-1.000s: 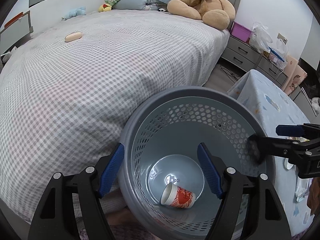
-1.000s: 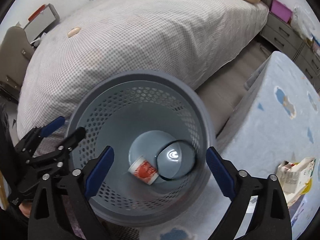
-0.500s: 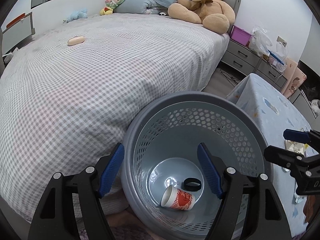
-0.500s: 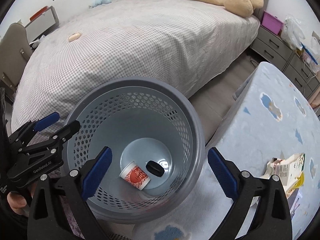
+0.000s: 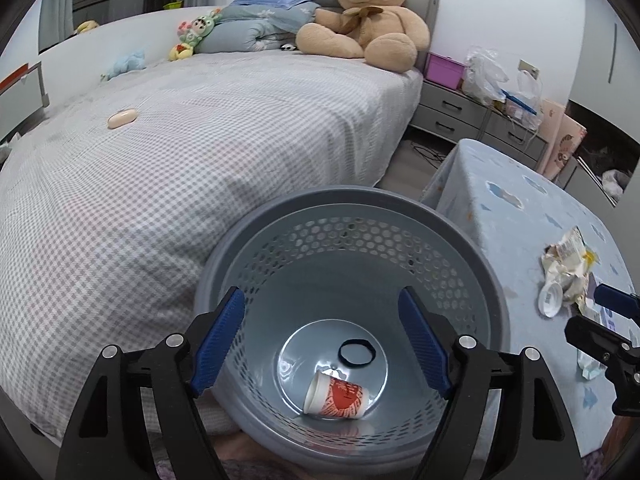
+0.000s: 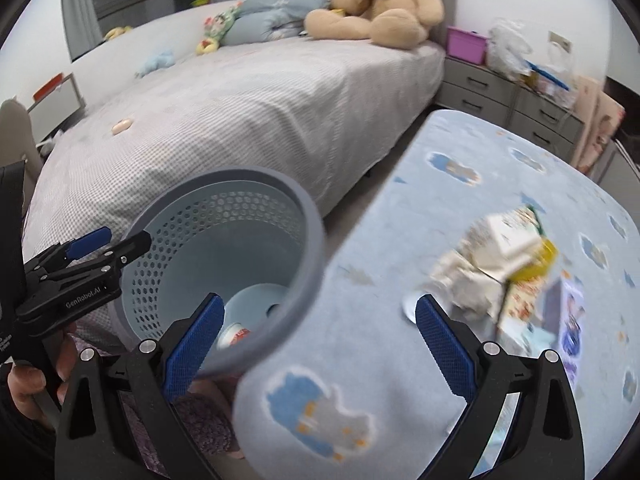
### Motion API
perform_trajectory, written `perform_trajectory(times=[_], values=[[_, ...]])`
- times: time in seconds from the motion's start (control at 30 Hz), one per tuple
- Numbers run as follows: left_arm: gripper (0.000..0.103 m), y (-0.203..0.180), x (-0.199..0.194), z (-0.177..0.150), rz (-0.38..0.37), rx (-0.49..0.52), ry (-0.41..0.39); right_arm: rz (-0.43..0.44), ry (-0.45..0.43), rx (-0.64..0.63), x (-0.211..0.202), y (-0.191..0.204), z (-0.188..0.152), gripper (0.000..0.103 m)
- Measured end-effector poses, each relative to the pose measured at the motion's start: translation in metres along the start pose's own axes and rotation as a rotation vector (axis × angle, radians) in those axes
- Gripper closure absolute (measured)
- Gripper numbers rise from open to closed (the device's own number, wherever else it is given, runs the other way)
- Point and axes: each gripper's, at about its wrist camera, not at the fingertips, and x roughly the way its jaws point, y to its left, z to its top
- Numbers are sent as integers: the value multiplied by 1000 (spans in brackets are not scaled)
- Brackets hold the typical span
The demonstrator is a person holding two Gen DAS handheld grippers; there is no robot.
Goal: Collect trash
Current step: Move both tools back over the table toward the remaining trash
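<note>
While the round grey perforated plastic basket [image 5: 352,216] already held a red-and-white paper cup [image 5: 335,395] and a black elastic ring [image 5: 357,353] on its bottom, crumpled paper packaging [image 6: 494,256] lay beside the basket on the light-blue cloud-patterned cloth [image 6: 400,240]. The left gripper [image 5: 322,340], above the basket, was opening with nothing between its jaws. The right gripper [image 6: 320,340], over the cloth just beside the basket, was spread and empty, so I judged the packaging was left to collect.

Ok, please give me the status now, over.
Left claw opening, empty, over bin. Right claw open, empty, near crumpled trash on table. Cup and black ring binned. Nothing blocking.
</note>
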Motion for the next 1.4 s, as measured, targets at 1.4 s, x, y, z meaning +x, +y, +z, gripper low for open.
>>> perform_trajectory(times=[1.4], values=[[27, -232, -23, -40, -133, 232, 26, -188, -3, 341, -20, -219, -81, 6]])
